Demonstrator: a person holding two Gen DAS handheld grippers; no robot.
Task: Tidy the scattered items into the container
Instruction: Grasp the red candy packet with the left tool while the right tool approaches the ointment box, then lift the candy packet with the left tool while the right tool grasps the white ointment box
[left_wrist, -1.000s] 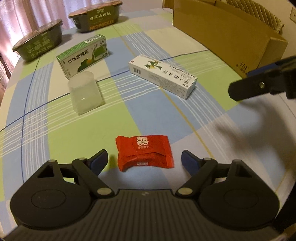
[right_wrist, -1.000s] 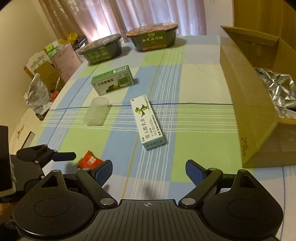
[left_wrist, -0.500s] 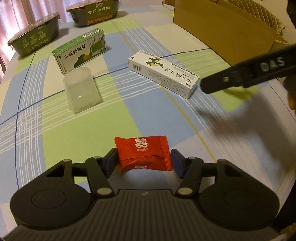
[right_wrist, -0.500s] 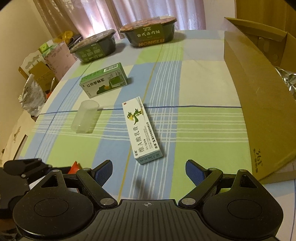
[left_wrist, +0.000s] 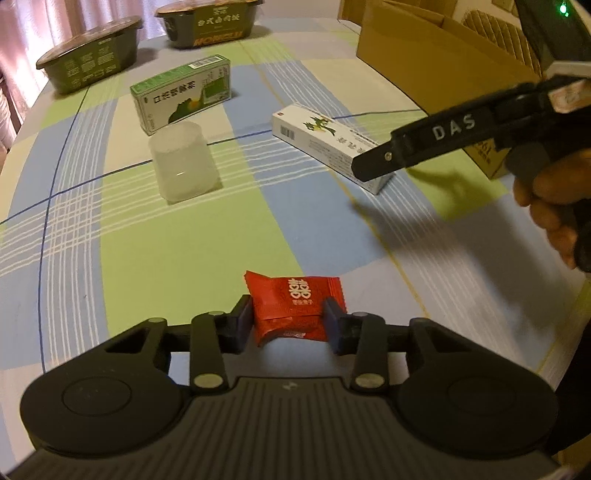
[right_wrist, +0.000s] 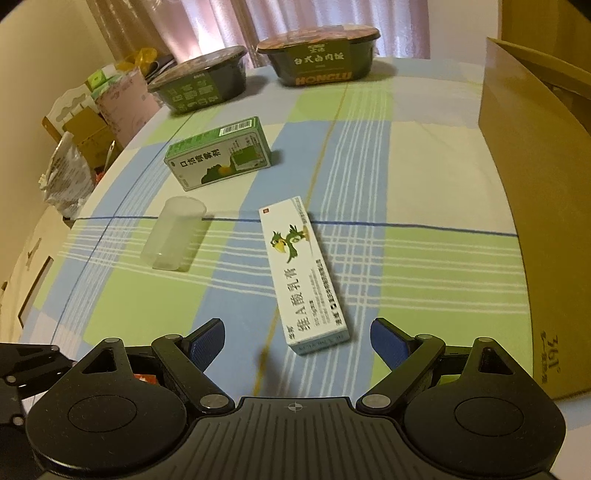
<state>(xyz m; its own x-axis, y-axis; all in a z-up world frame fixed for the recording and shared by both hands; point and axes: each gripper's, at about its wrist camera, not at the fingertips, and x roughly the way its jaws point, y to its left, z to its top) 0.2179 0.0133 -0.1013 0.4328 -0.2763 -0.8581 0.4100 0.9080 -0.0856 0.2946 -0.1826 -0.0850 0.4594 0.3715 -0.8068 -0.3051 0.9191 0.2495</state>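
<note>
Left wrist view: my left gripper (left_wrist: 290, 325) has its jaws closed against both sides of the red candy packet (left_wrist: 295, 304) at lower centre of the frame, so that item is gripped but, as I judge it, not yet carried anywhere. Four more scattered things lie on the checked tablecloth (left_wrist: 192, 258): an upturned translucent cup (left_wrist: 183, 162) left of centre, a green box (left_wrist: 183, 92) above it, a long white box (left_wrist: 330, 146) right of centre, and two dark instant-meal bowls (left_wrist: 92, 70) along the top edge. The cardboard box (left_wrist: 424, 59) stands at upper right; its inside is hidden here.

Right wrist view: my right gripper (right_wrist: 297, 341) is wide open and holds nothing, with the near end of the white ointment box (right_wrist: 303, 273) lying between its blue pads (right_wrist: 388, 341), untouched. The cup (right_wrist: 173, 234), green box (right_wrist: 221, 157) and bowls (right_wrist: 317, 53) are in the upper half. The cardboard box wall (right_wrist: 535, 206) fills the right edge; I cannot see its contents.

I judge the tidying barely begun: every visible item is outside the container.
</note>
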